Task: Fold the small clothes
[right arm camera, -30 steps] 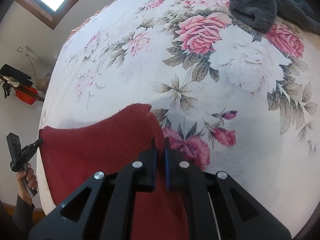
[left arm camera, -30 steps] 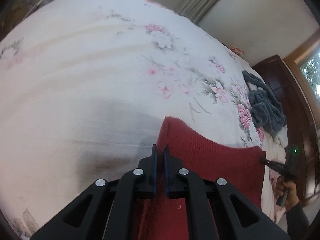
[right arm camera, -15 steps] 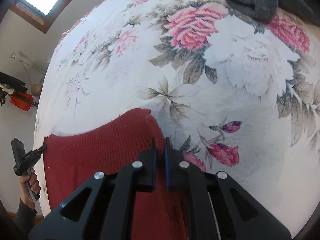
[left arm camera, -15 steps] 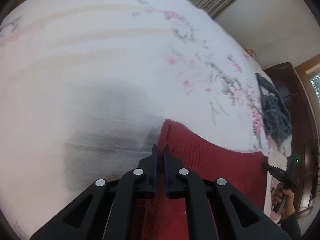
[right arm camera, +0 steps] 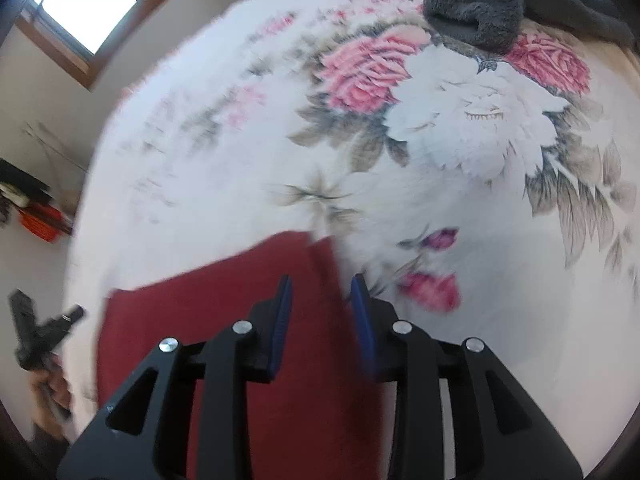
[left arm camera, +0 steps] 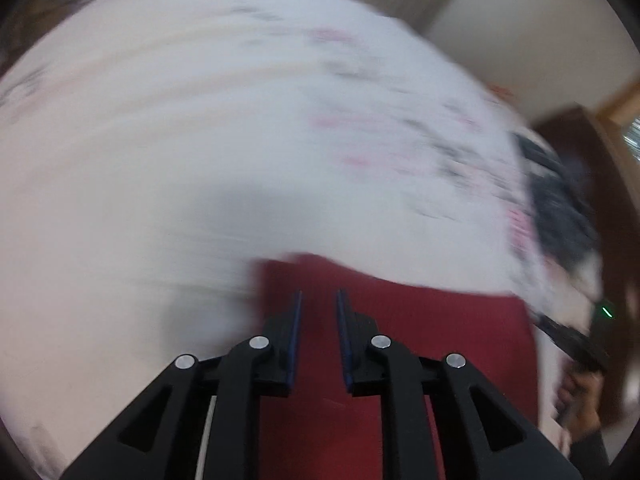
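A dark red knitted garment (left arm camera: 420,332) lies flat on the white flowered bedspread (left arm camera: 200,140). My left gripper (left arm camera: 318,300) hovers open over its left part, nothing between the blue-padded fingers; this view is blurred. In the right wrist view the red garment (right arm camera: 224,320) fills the lower left, and my right gripper (right arm camera: 322,284) stands open over its right edge, holding nothing. The other gripper (right arm camera: 44,332) shows at the far left in a person's hand (right arm camera: 48,396). In the left wrist view the right gripper (left arm camera: 568,336) appears at the far right edge.
A dark grey fleece garment (right arm camera: 500,4) is heaped on the bedspread (right arm camera: 460,160) at the back right, also the grey fleece heap (left arm camera: 560,208) in the left wrist view. A window (right arm camera: 88,0) and a wall lie beyond the bed; dark wooden furniture (left arm camera: 612,208) stands to the right.
Both grippers were shut on the red garment's corners; now both have opened and let go. The garment lies flat, and both views have shifted with motion blur.
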Action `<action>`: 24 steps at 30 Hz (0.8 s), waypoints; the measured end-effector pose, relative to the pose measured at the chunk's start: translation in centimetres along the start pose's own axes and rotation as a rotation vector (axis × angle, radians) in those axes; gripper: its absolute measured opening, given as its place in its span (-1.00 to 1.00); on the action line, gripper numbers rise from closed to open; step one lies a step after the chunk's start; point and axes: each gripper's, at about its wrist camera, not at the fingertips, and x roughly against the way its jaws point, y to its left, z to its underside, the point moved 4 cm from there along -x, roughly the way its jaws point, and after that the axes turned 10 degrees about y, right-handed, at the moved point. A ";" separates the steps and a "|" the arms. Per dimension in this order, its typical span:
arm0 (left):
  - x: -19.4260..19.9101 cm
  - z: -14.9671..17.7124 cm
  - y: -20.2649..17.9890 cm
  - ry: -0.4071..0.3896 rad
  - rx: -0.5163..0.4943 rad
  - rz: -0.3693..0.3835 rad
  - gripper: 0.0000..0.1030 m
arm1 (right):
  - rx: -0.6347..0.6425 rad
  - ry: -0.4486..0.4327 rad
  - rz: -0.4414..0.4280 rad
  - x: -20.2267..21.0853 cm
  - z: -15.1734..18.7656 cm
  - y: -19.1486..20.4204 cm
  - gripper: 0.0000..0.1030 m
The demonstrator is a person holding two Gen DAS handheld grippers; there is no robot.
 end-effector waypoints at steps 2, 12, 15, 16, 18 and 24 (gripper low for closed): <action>-1.2 0.8 -1.0 0.055 -0.031 0.057 -0.67 | 0.001 0.027 -0.073 -0.3 1.3 0.7 -0.33; -2.4 2.6 2.4 0.130 0.083 -0.031 -0.93 | -0.018 0.113 -0.053 -1.6 3.8 0.0 -0.50; 0.6 5.2 -0.4 0.086 -0.025 0.108 -0.93 | 0.046 0.114 -0.136 -0.2 6.5 2.1 -0.49; 0.8 6.7 -1.1 0.094 -0.062 0.138 -0.89 | 0.064 0.124 -0.144 -0.4 7.6 2.3 -0.49; -0.6 9.0 -1.0 0.145 -0.089 0.118 -0.89 | 0.071 0.160 -0.129 -1.6 9.5 1.8 -0.59; -2.4 10.4 1.4 0.173 -0.024 0.079 -0.97 | -0.038 0.136 -0.176 -1.0 10.1 -0.5 -0.76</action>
